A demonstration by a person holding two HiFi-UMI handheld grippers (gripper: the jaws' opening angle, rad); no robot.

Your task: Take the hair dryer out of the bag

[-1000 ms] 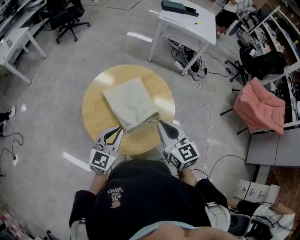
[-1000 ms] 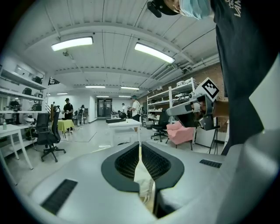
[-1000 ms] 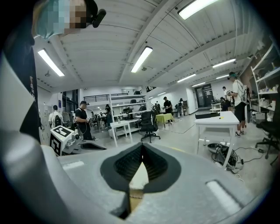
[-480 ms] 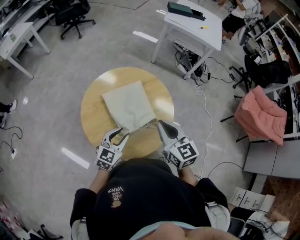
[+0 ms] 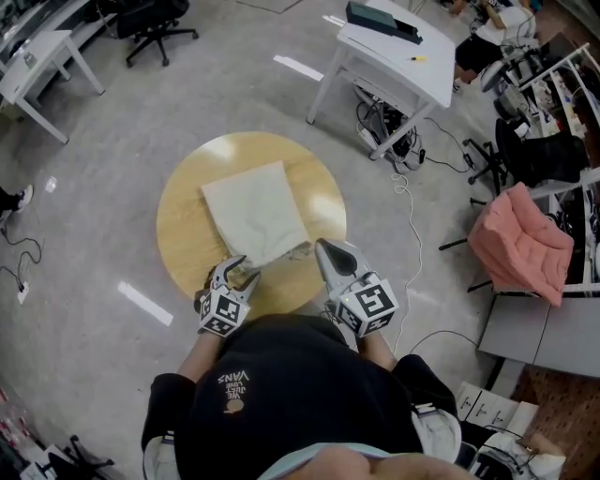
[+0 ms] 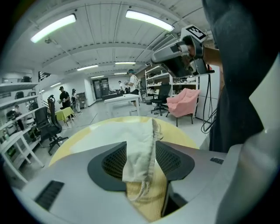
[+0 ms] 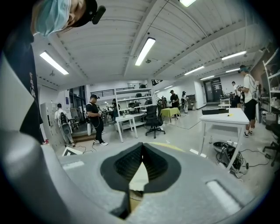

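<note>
A cream cloth drawstring bag [image 5: 255,211] lies flat on the round wooden table [image 5: 187,234]; no hair dryer shows. My left gripper [image 5: 234,269] is at the bag's near left corner. Its jaws have just been opening and stand wide. In the left gripper view the bag's edge [image 6: 140,140] and drawstring lie between the pads, which do not press on them. My right gripper [image 5: 323,246] hovers just off the bag's near right corner, shut with nothing in it. In the right gripper view its tips [image 7: 142,146] meet over the table.
A white desk [image 5: 394,47] stands beyond the table, with cables [image 5: 403,178] on the floor beside it. A chair draped in pink cloth [image 5: 520,244] is at the right, an office chair [image 5: 155,19] far left. People stand in the background of both gripper views.
The left gripper has come down onto the bag's near left corner and its jaws have gone from shut to wide open. The right gripper stays shut, almost in place.
</note>
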